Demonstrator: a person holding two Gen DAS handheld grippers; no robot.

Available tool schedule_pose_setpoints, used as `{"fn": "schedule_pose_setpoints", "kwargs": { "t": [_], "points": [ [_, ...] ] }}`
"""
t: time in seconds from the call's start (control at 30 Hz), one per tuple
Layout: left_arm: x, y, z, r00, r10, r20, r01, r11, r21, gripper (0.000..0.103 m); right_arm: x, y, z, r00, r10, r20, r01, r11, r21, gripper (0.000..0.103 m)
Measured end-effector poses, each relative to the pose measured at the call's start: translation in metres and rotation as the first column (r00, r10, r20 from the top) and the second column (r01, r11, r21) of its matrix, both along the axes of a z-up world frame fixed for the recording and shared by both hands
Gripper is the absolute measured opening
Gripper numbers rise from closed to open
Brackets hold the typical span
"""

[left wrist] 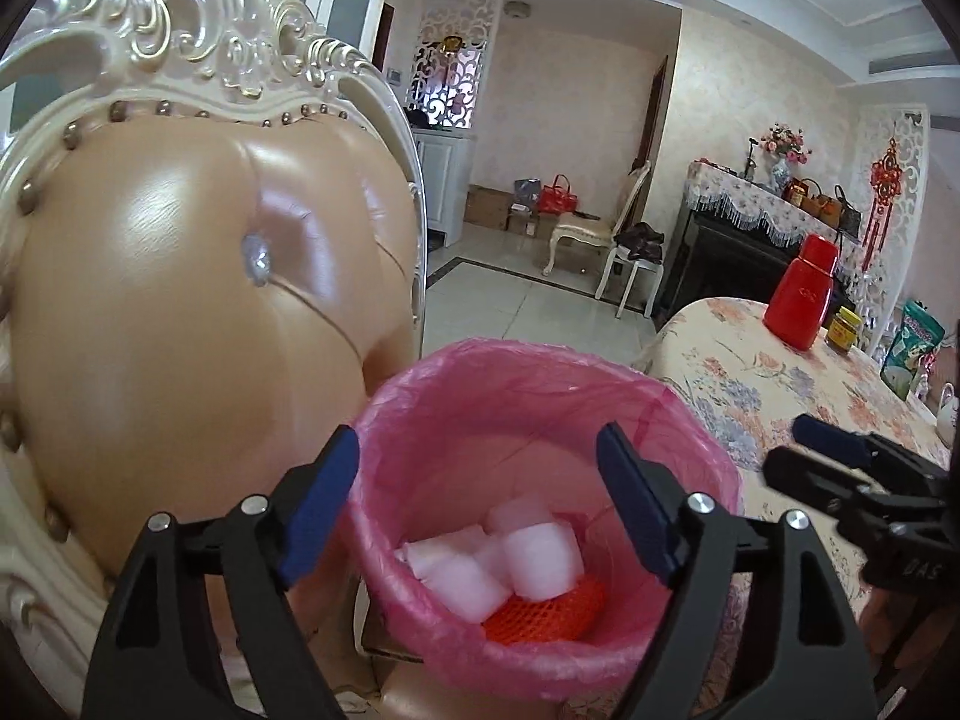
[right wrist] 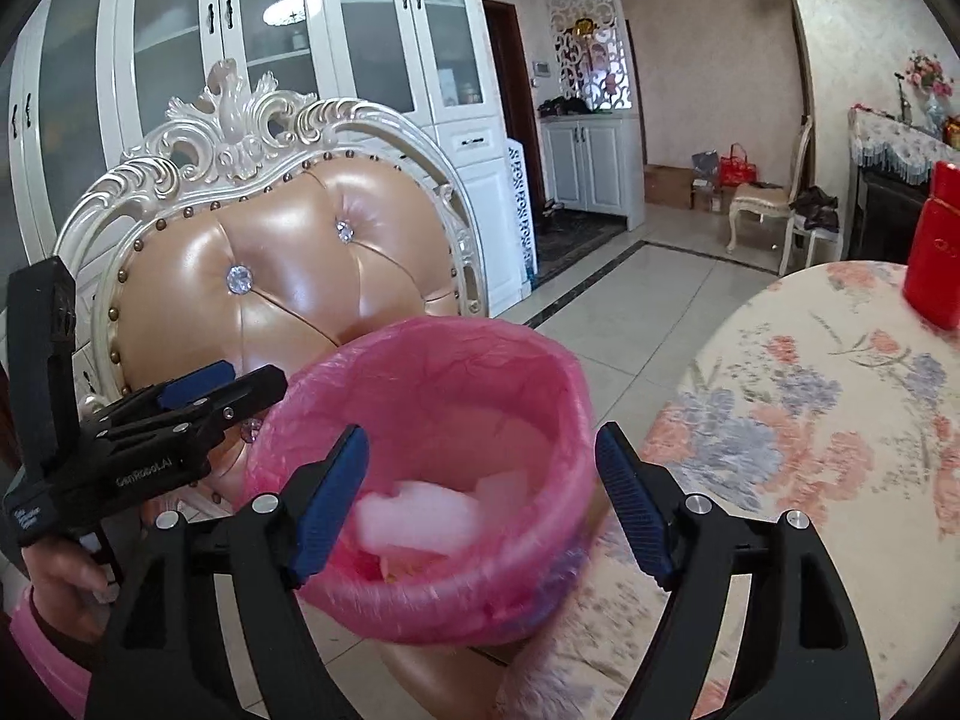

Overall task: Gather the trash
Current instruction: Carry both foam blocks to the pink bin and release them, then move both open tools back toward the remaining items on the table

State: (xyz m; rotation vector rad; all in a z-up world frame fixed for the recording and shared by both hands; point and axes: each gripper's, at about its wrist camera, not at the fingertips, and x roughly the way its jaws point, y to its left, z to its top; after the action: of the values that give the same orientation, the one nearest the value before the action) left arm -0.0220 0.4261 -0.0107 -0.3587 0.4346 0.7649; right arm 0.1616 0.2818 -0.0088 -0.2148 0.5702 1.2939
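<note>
A bin with a pink liner (left wrist: 420, 396) stands beside the table, in front of a chair. Inside lie white crumpled tissues (left wrist: 528, 552) and an orange foam net (left wrist: 552, 615). My left gripper (left wrist: 480, 498) is open and empty, just above the bin's mouth. In the right wrist view the same bin (right wrist: 456, 354) holds the white tissues (right wrist: 414, 519). My right gripper (right wrist: 483, 495) is open and empty over the bin's near rim. The left gripper also shows in the right wrist view (right wrist: 225, 384), and the right gripper shows in the left wrist view (left wrist: 804, 444).
A padded chair with a carved white frame (left wrist: 180, 300) stands close behind the bin. A round table with a floral cloth (left wrist: 750, 372) is to the right, carrying a red bottle (left wrist: 801, 294), a small jar (left wrist: 845, 330) and a green packet (left wrist: 912, 354). Tiled floor (left wrist: 528, 300) lies beyond.
</note>
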Motion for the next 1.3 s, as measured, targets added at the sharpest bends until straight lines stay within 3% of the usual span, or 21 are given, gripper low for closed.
{"fn": "schedule_pose_setpoints", "kwargs": {
  "t": [0.17,0.33,0.47,0.63,0.87,1.03,1.2,1.3],
  "points": [
    [0.005,-0.026,-0.003,1.000,-0.024,-0.020,0.024,0.999,0.021,0.096,0.003,-0.043,0.003,0.997,-0.058,0.044,0.058,0.998,0.002,0.074],
    [0.034,-0.070,-0.002,0.989,-0.141,-0.038,0.143,0.989,0.040,0.098,0.014,-0.101,0.004,0.981,-0.161,0.108,0.164,0.986,-0.018,0.074],
    [0.065,-0.110,0.002,0.968,-0.248,-0.044,0.249,0.968,0.035,0.098,0.031,-0.155,0.007,0.955,-0.266,0.131,0.269,0.963,-0.001,0.074],
    [0.111,-0.171,0.009,0.918,-0.395,-0.037,0.396,0.918,0.030,0.098,0.065,-0.233,0.007,0.899,-0.423,0.115,0.425,0.905,0.012,0.075],
    [0.187,-0.265,0.013,0.822,-0.568,-0.032,0.569,0.821,0.051,0.098,0.111,-0.344,0.004,0.778,-0.618,0.115,0.620,0.784,0.024,0.075],
    [0.244,-0.324,0.007,0.754,-0.655,-0.040,0.656,0.754,0.013,0.098,0.148,-0.420,-0.013,0.642,-0.754,0.135,0.764,0.645,-0.027,0.075],
    [0.293,-0.367,-0.011,0.706,-0.700,-0.104,0.705,0.709,0.018,0.098,0.192,-0.488,-0.039,0.494,-0.866,0.080,0.867,0.482,-0.129,0.075],
    [0.316,-0.385,-0.021,0.673,-0.726,-0.141,0.733,0.680,0.006,0.098,0.211,-0.497,-0.053,0.474,-0.877,0.082,0.871,0.453,-0.188,0.075]
  ]
}}
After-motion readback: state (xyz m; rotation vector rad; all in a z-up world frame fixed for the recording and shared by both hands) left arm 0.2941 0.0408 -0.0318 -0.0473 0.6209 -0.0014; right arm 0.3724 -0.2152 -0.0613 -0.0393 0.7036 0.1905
